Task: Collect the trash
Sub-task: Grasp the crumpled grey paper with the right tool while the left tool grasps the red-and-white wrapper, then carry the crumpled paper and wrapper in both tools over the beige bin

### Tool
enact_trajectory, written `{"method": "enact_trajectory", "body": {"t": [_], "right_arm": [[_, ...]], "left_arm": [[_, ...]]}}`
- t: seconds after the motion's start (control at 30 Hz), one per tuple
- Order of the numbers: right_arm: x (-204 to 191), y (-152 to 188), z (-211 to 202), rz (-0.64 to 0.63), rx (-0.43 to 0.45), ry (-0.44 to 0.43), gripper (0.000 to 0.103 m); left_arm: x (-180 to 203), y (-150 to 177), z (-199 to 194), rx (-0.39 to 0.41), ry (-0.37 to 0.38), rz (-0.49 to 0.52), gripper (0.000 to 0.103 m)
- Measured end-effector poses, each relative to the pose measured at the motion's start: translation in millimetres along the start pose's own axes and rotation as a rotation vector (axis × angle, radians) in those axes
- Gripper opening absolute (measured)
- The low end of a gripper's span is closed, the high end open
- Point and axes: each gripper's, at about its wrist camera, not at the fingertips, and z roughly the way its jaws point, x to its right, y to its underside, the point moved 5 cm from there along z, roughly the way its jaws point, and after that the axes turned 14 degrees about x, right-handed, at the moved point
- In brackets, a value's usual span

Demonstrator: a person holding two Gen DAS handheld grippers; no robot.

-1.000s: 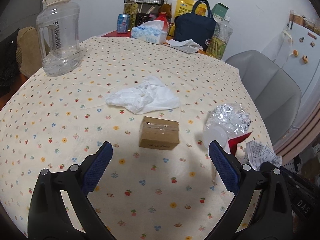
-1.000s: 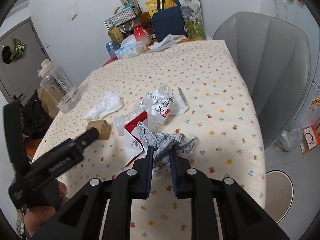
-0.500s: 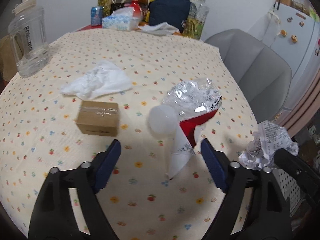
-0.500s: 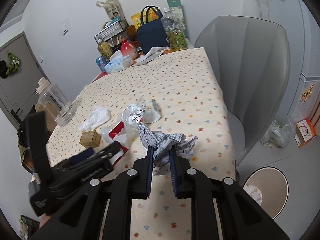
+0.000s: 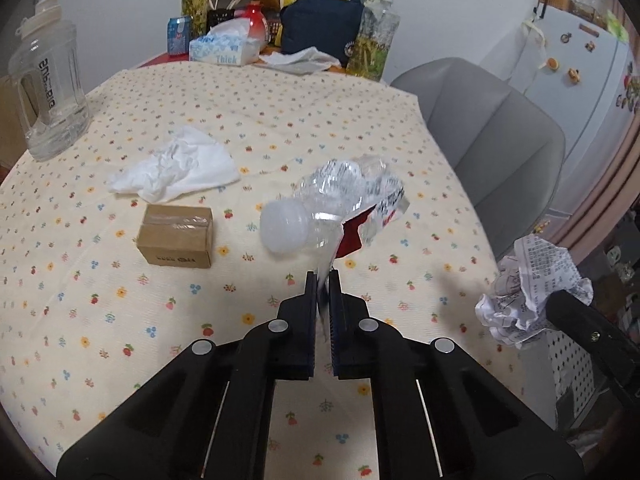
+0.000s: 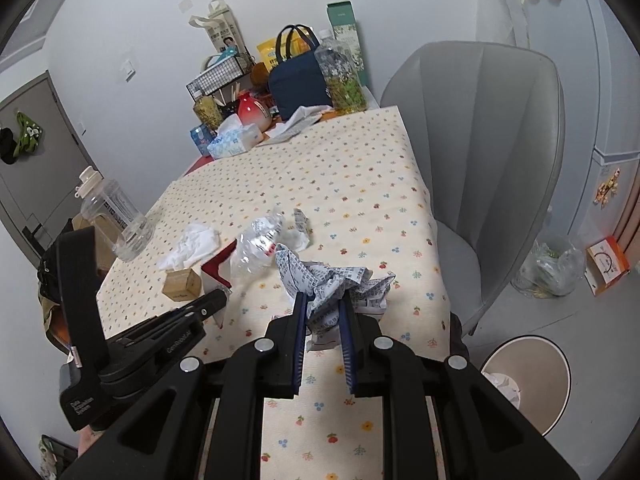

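Now the left gripper point(image 5: 323, 280) is clenched on the label edge of a crushed plastic bottle point(image 5: 340, 200), held over the flowered tablecloth point(image 5: 160, 320); the right gripper point(image 6: 323, 312) clamps a crumpled printed paper point(image 6: 336, 284) near the table's edge; a white tissue point(image 5: 176, 168) and small cardboard box point(image 5: 176, 236) lie beside the bottle; a bin point(image 6: 532, 384) stands on the floor.

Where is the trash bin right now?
In the right wrist view, the trash bin stands on the floor at lower right, beside the grey chair.
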Motion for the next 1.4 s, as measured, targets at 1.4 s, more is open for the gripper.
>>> {"method": "enact_trajectory", "body": {"t": [1.4], "right_arm": [[135.1, -22.2, -102.0, 0.128, 0.16, 0.204, 0.017]], "left_arm": [[178.5, -0.6, -18.0, 0.05, 0.194, 0.226, 0.006]]}}
